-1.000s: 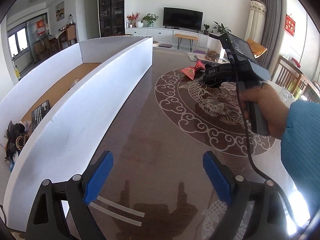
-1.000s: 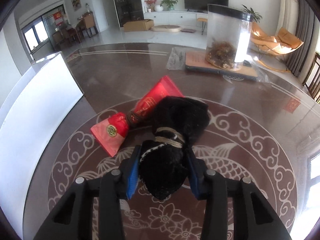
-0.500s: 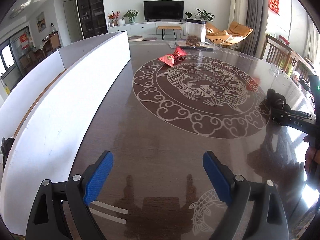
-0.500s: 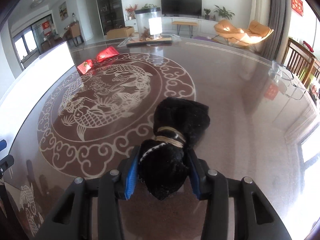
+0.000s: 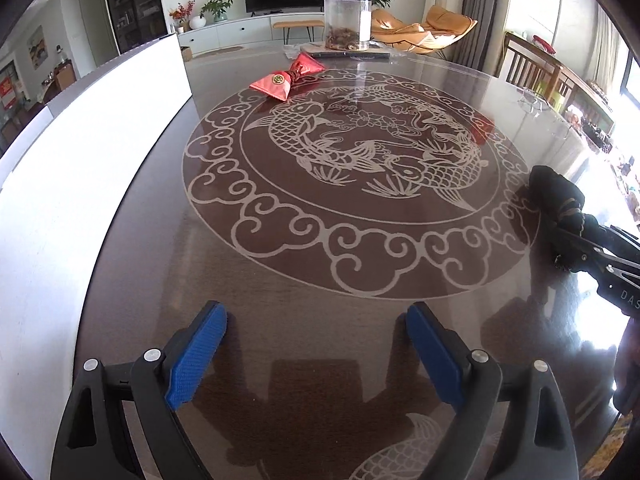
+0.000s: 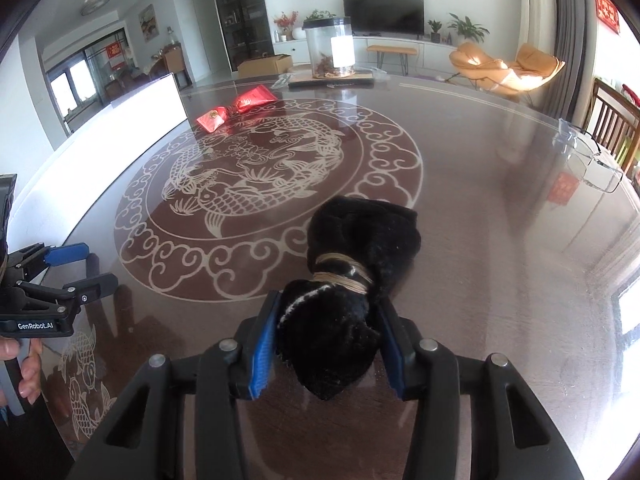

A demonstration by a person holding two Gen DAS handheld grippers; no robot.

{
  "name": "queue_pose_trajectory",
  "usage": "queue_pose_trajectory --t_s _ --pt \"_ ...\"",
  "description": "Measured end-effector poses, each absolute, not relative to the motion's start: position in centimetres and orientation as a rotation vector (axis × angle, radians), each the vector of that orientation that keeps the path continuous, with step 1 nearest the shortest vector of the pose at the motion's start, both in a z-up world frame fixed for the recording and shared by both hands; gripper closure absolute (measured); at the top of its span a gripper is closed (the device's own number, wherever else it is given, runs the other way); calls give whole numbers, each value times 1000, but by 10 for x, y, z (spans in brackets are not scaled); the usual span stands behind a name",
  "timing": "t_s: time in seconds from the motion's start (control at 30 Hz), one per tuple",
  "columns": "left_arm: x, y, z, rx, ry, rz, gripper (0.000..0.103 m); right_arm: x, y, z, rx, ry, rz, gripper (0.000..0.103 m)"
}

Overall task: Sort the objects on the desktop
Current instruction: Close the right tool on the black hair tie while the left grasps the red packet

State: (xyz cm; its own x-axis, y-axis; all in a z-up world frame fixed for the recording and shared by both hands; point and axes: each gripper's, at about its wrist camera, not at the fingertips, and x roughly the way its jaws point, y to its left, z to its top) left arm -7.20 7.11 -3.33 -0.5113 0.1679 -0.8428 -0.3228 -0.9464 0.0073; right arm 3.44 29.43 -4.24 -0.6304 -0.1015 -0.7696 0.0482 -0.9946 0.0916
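A black velvet pouch [image 6: 352,248] tied with a straw cord sits between my right gripper's [image 6: 328,304] blue pads, which press on its lower half. Its top rests on or just above the dark table near the rim of the fish pattern. The left wrist view shows the same pouch [image 5: 560,196] at the far right. My left gripper [image 5: 316,320] is wide open over bare table, with nothing between its fingers; the right wrist view shows this gripper [image 6: 90,268] at the left edge. A red pouch [image 5: 288,78] lies at the far side of the pattern.
A long white box wall [image 5: 80,160] runs along the left side of the table. A clear jar [image 5: 346,20] stands on a board at the far end. A pair of glasses [image 6: 588,160] lies near the right edge. Chairs stand beyond the table.
My right gripper carried the black pouch away from the red pouch to the near right part of the table and slowed. The left gripper swung away from the white box toward the table's middle.
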Motion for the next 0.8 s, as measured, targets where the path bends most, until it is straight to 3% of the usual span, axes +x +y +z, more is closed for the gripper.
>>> queue_pose_trajectory --t_s 0.07,0.7,0.73,0.77,0.8 --pt "-91 76 -34 -1364 256 2471 0 35 293 -43 1312 -85 -2765 55" --pt "-329 126 -35 -1407 281 2427 0 33 288 -43 1328 -26 -2777 55" --pt "-332 129 -34 -1380 279 2435 6 33 288 -43 1330 -18 -2779 55" --pt "-332 129 -31 -1339 274 2456 35 33 287 -43 1331 -15 -2779 55" --pt "-333 130 -27 -1314 272 2479 53 33 287 -43 1331 -17 -2779 55"
